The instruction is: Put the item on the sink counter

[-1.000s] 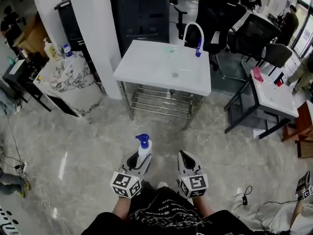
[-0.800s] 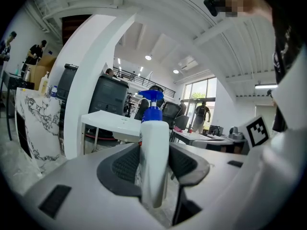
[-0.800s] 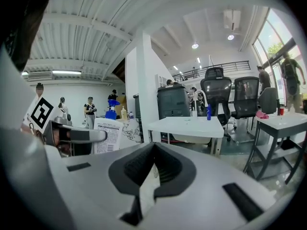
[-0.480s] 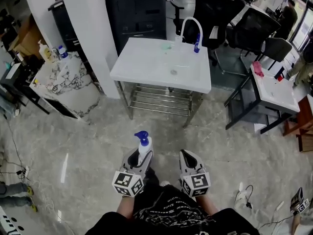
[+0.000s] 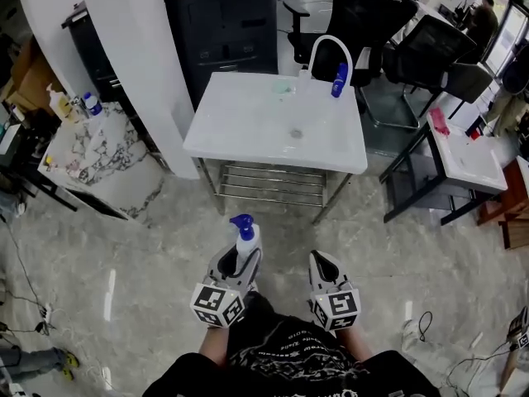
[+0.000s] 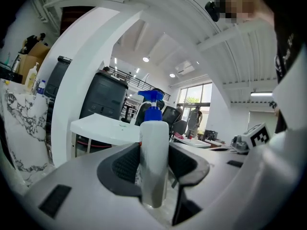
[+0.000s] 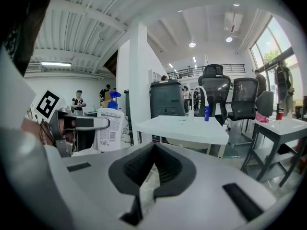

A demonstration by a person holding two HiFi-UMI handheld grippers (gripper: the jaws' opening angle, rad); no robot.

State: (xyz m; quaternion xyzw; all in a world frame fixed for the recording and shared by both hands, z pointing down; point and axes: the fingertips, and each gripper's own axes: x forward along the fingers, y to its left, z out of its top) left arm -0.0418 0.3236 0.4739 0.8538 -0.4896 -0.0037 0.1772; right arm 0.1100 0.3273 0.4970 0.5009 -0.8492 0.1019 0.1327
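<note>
A white pump bottle (image 5: 245,240) with a blue pump head stands upright between the jaws of my left gripper (image 5: 239,260), which is shut on it low in the head view. In the left gripper view the bottle (image 6: 154,152) fills the gap, and both dark pads press its sides. My right gripper (image 5: 319,265) is held beside it, shut and holding nothing; in its own view the right gripper (image 7: 153,169) has its jaws meeting. The white sink counter (image 5: 248,122) stands ahead across bare floor, with a curved white faucet (image 5: 327,46) and a small blue bottle (image 5: 339,79) at its back.
A white pillar (image 5: 136,64) and a marble-topped cabinet (image 5: 87,155) with bottles stand left of the sink. A black cabinet (image 5: 223,19) is behind it and office chairs (image 5: 430,48) are at the back right. A white side table (image 5: 467,160) is at the right, and cables (image 5: 421,325) lie on the floor.
The sink counter has come a little closer and more to the middle of the head view. Both grippers keep their pose, and the bottle stays in the left one.
</note>
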